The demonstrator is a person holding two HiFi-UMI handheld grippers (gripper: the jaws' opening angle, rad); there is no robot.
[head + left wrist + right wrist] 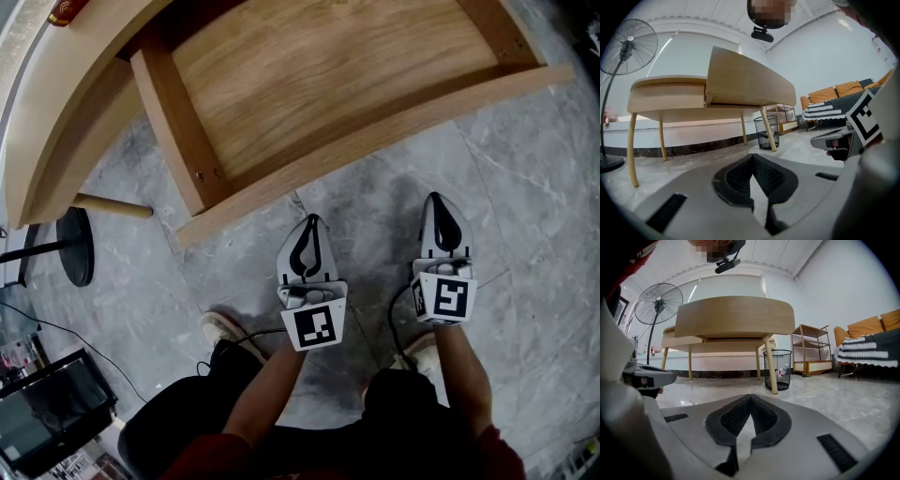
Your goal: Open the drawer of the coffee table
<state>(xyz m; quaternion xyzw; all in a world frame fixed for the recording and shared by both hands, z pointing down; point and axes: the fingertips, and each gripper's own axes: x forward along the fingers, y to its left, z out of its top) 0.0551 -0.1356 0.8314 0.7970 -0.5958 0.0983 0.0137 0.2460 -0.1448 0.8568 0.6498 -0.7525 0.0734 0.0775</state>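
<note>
The pale wooden coffee table [56, 122] stands at the upper left of the head view. Its drawer [328, 84] is pulled far out, with its bare wooden bottom showing and its front board [375, 141] toward me. Both grippers hang over the grey floor, short of the drawer front and apart from it. My left gripper [311, 225] is shut with nothing between its jaws, and so is my right gripper [438, 202]. In the left gripper view the gripper [752, 157] points at the drawer [750, 84] from below. The right gripper [750, 397] faces the drawer front [733, 317] likewise.
A standing fan [628, 42] has its round base [75, 246] on the floor left of the table, beside a table leg [112, 206]. A wire waste basket [778, 369] stands behind the table. A small shelf cart [811, 350] and a sofa [834, 96] are at the right.
</note>
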